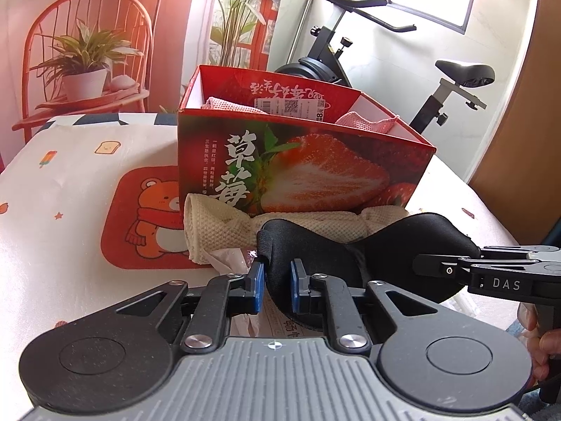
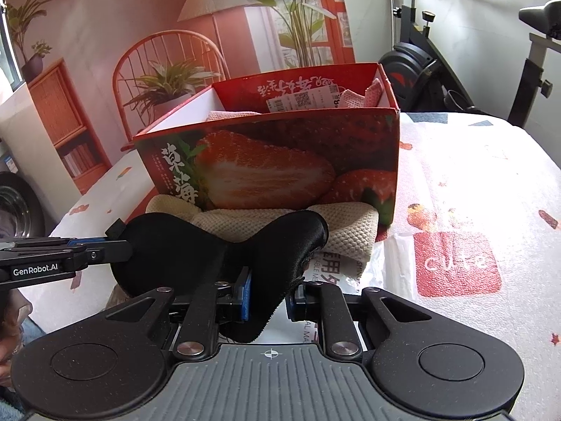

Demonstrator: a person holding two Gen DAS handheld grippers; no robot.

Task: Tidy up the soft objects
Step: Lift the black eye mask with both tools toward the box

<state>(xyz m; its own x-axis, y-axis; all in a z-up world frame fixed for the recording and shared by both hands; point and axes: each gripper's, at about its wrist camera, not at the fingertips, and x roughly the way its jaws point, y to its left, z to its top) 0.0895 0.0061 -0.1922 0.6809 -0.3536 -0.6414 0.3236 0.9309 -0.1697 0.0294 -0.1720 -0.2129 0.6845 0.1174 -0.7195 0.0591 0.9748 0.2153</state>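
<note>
On the tabletop (image 1: 70, 182), under a white cloth printed with cartoon motifs, listed front to back:

- Black padded eye mask (image 1: 396, 245), contoured, two lobes. Held off the surface at both ends, just in front of the box.
- Left gripper (image 1: 277, 282): blue pads drawn narrow, clamped on the mask's left lobe beside its strap end. In the right wrist view it enters from the left edge (image 2: 115, 245), gripping the same lobe.
- Right gripper (image 2: 268, 298): jaws narrow, pinching the mask's right lobe at its lower edge. In the left wrist view it reaches in from the right (image 1: 426, 265).
- Cream waffle-weave towel (image 1: 224, 228), loosely rolled, lying against the foot of the box, behind the mask.
- Plastic packaging with printed lettering (image 2: 336, 277), flat beneath the mask and towel.
- Red strawberry-print carton (image 1: 298, 168), open-topped, with an inner divider.
- Pink waffle-weave cloths (image 1: 364, 122) inside the carton, in both compartments.
- Orange bear placemat (image 1: 147, 221), left of the carton.
- Exercise bike (image 1: 438, 80), behind the tabletop.
- One hand (image 1: 547, 347), on the right gripper's handle.
</note>
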